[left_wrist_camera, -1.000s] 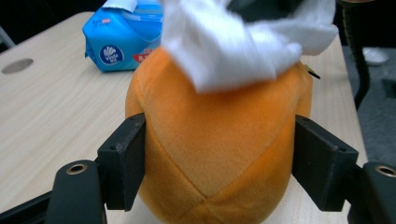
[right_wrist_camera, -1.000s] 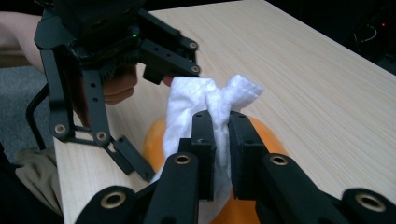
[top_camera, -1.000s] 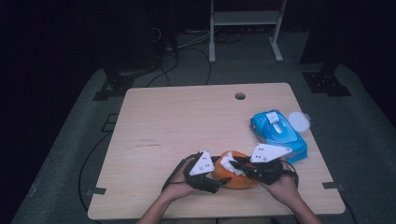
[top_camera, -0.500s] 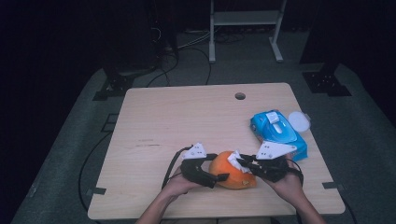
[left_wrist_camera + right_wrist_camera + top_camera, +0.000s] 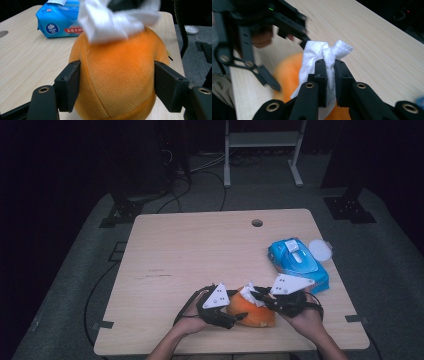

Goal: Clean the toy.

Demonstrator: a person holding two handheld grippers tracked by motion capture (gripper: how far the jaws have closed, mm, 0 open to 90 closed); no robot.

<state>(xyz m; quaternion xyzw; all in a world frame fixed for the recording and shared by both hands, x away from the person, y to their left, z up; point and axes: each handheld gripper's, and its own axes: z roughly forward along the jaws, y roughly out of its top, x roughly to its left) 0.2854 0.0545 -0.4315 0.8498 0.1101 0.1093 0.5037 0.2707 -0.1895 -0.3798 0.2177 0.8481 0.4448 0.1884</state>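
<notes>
I'm looking at a bright table [image 5: 200, 250] under light from above, while the floor and the room behind it sink into near black. The high view is soft and a bit grainy, with faint shadows beneath the hands. In the left gripper view the orange plush toy [image 5: 117, 75] is sharp and evenly lit, but the white tissue [image 5: 112, 22] at the top smears with motion blur and nearly blows out. In the right gripper view my near jaws are crisp; the orange shape behind is a blur, and the top corner goes dark.
</notes>
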